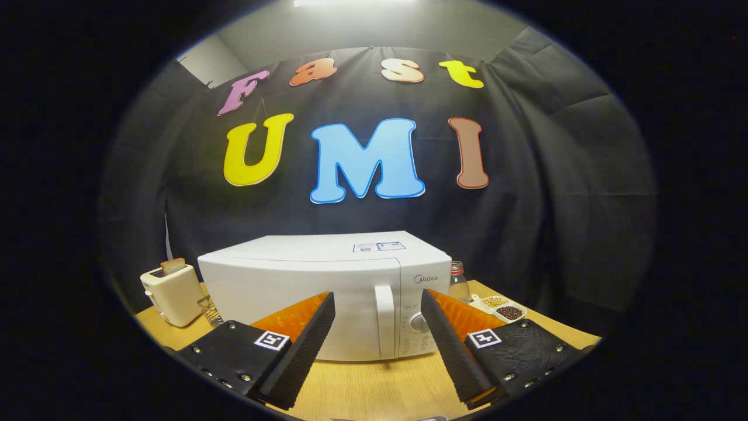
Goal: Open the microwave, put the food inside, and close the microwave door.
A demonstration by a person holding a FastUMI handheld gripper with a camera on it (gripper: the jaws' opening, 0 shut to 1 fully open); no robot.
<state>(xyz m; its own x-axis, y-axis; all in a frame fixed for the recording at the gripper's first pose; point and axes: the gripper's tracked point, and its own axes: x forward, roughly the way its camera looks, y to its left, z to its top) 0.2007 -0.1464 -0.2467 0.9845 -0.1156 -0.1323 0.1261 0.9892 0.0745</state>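
Note:
A white microwave (315,275) stands on the wooden table (374,386) with its door shut. Its vertical white handle (384,318) sits just left of the control panel with a round knob (418,322). My gripper (377,304) is open, with nothing between its fingers. It hovers a short way in front of the microwave, apart from it, and the handle shows in the gap between the fingertips. The left finger (310,339) lines up with the door, the right finger (450,345) with the control panel.
A cream toaster (172,295) with a slice of bread in it stands left of the microwave, a small wire rack (210,310) beside it. To the right are a glass jar (459,283) and a white divided dish (499,309) holding grains and dark beans.

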